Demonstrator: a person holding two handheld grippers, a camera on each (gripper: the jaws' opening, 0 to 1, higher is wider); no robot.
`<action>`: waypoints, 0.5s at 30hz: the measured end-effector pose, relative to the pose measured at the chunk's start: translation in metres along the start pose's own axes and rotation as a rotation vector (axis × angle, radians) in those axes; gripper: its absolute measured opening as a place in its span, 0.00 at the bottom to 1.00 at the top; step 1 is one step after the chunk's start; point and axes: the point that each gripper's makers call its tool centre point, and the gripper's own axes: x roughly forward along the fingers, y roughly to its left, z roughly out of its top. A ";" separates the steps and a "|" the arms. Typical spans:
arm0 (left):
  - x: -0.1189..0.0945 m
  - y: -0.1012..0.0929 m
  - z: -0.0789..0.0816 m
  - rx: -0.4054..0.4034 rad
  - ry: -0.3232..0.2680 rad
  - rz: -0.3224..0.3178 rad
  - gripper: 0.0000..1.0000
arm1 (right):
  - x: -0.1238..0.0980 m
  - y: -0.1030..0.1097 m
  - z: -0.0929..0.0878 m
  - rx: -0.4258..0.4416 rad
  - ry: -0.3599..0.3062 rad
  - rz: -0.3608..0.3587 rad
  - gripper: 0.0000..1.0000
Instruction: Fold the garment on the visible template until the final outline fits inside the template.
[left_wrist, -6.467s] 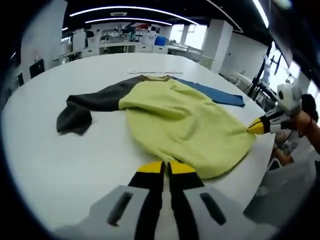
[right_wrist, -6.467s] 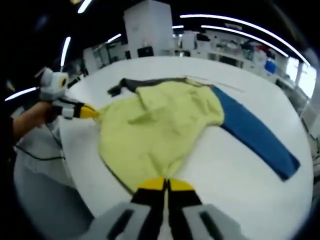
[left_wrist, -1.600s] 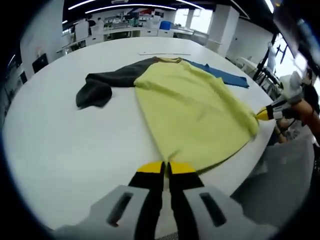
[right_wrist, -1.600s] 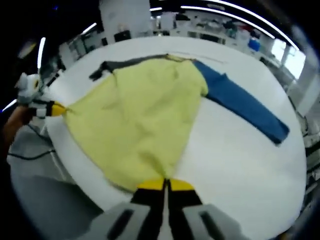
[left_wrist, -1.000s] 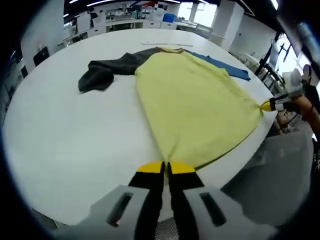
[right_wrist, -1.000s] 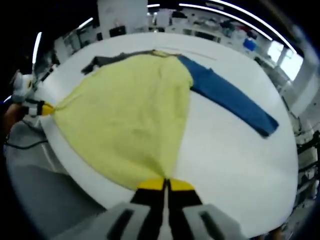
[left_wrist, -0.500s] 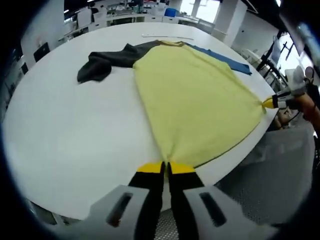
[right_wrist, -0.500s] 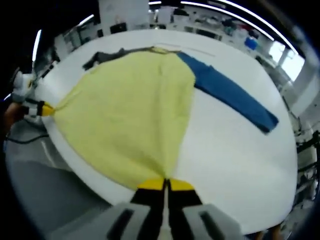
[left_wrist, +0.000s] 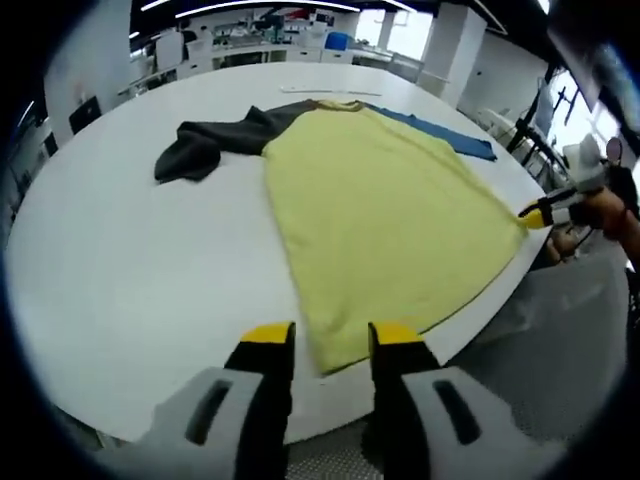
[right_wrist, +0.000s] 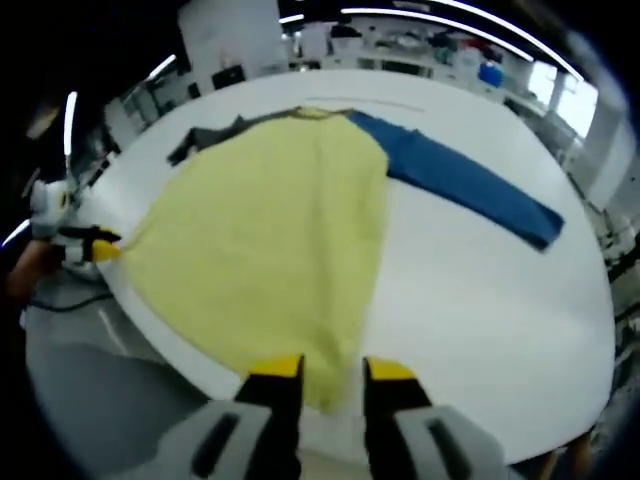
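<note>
— Progress first: how far are we with the folding?

— Not far, we think. The shirt (left_wrist: 380, 205) lies spread flat on the white tabletop (left_wrist: 130, 260), body smooth, hem at the near edge. No fold is made. We judge that the spreading step is done and all the folding is left.

— And our grippers?

— The left gripper (left_wrist: 327, 337) has its fingers apart, with the hem corner lying between and just in front of them; it grips nothing. The right gripper (right_wrist: 329, 372) is the same in the right gripper view, fingers apart over the other hem corner. In the left gripper view the right gripper appears at the far right of the hem, but there we cannot tell if the cloth touches its tips.

— Do we see the template?

— No outline that we can be sure of. A thin pale strip (left_wrist: 318, 90) lies beyond the collar; what it is, we cannot tell.

— What is the shirt like?

— The body is pale yellow-green, a soft, matt fabric with almost no wrinkles. One sleeve is dark grey (left_wrist: 205, 145) and is bunched up, with the cuff end folded on itself. The other sleeve is blue (right_wrist: 465, 185) and lies straight and flat, pointing away from the body. The collar is at the far side.

— What is left, then?

— We suppose that the grey sleeve needs straightening, then both sleeves go in over the body, and the body is folded smaller. The tabletop is smooth and round, so the cloth probably slides easily.
</note>
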 end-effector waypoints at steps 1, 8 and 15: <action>0.000 -0.001 0.004 0.036 -0.018 -0.004 0.41 | 0.000 0.004 0.005 -0.012 -0.026 0.018 0.37; 0.001 -0.010 0.018 0.091 -0.075 -0.016 0.66 | -0.006 0.011 0.022 0.002 -0.114 0.087 0.69; -0.001 -0.009 0.035 0.095 -0.151 -0.032 0.79 | -0.006 -0.011 0.032 -0.023 -0.159 0.056 0.87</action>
